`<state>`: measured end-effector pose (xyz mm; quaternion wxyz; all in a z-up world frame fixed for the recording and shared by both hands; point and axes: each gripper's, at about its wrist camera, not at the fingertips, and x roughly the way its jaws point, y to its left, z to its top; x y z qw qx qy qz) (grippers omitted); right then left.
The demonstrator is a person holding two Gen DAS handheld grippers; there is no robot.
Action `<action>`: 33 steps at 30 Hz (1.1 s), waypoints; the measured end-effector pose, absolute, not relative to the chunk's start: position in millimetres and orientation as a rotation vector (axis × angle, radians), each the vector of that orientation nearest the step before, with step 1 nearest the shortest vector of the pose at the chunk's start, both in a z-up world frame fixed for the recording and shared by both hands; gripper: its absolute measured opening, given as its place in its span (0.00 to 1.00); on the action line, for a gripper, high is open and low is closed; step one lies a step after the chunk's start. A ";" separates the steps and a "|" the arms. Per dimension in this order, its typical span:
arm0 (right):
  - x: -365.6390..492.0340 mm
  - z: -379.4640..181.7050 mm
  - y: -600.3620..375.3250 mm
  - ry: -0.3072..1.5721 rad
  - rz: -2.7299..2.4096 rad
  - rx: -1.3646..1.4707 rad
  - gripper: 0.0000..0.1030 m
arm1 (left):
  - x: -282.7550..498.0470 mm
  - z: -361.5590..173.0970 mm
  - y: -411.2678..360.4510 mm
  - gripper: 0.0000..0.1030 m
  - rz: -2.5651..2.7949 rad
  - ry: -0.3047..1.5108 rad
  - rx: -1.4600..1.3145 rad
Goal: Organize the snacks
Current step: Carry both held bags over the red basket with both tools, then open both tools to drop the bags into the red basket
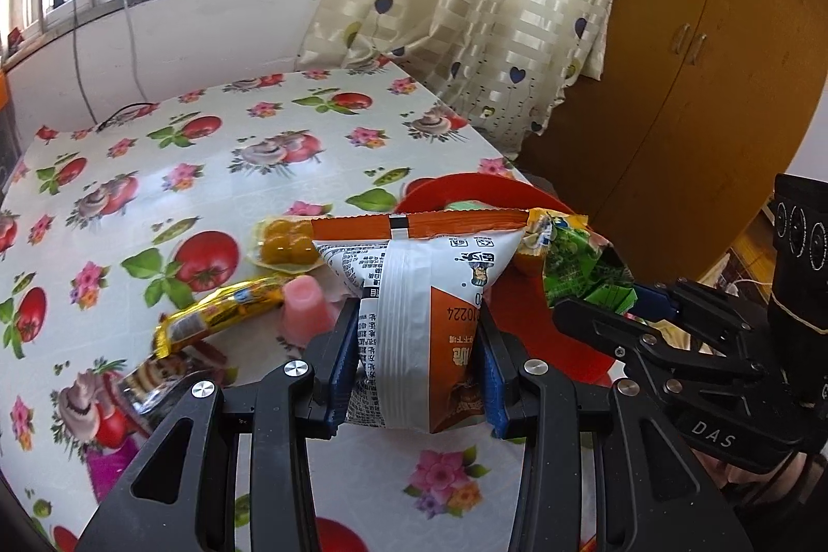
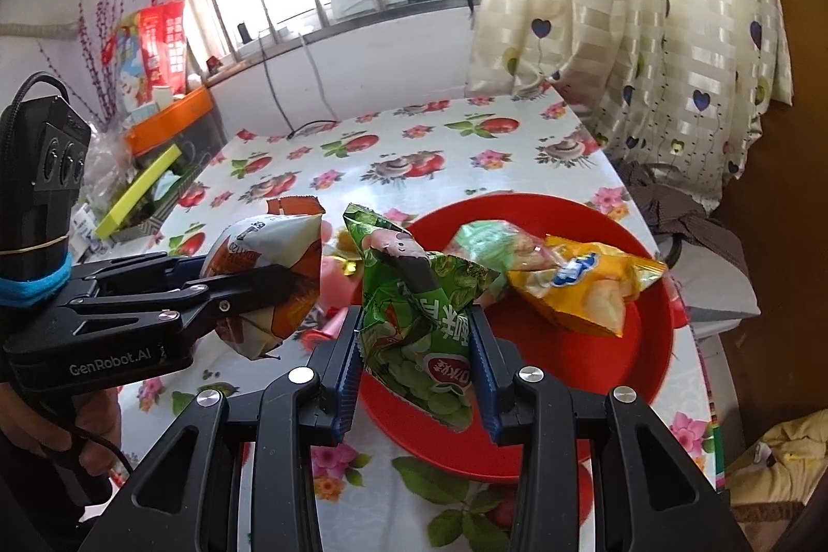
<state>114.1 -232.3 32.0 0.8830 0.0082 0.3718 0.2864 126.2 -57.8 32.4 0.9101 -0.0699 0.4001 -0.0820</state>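
The left gripper (image 1: 419, 360) is clenched on a white-and-orange snack bag (image 1: 414, 293), held clear above the worktop (image 1: 155, 169) with its long axis running straight out along the fingers and its orange seal farthest away; the right gripper (image 2: 416, 360) grasps a green snack bag (image 2: 419, 319) the same way, crumpled top pointing away. The relation that matters: the red plate (image 2: 569, 215) sits by the worktop's right edge, and the green bag already hangs over the plate's near-left rim, while the white-and-orange bag hangs just left of that rim, so the right hand is the nearer. A yellow bag (image 2: 585, 288) and a pale green packet (image 2: 486, 241) lie in the plate's far half, leaving the near half bare. On the worktop left of the plate lie loose snacks: a pink jelly cup (image 1: 305, 309), a yellow sausage stick (image 1: 217, 319), a pack of yellow balls (image 1: 284, 244).
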 end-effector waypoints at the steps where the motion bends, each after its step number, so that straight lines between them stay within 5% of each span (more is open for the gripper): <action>1: 115.2 31.2 -234.3 0.777 0.589 0.018 0.33 | 127.8 31.4 -59.6 0.40 -0.175 0.828 -0.144; 33: 143.7 7.0 -271.5 0.844 0.464 0.033 0.33 | 162.9 5.3 -115.6 0.40 -0.349 0.884 -0.092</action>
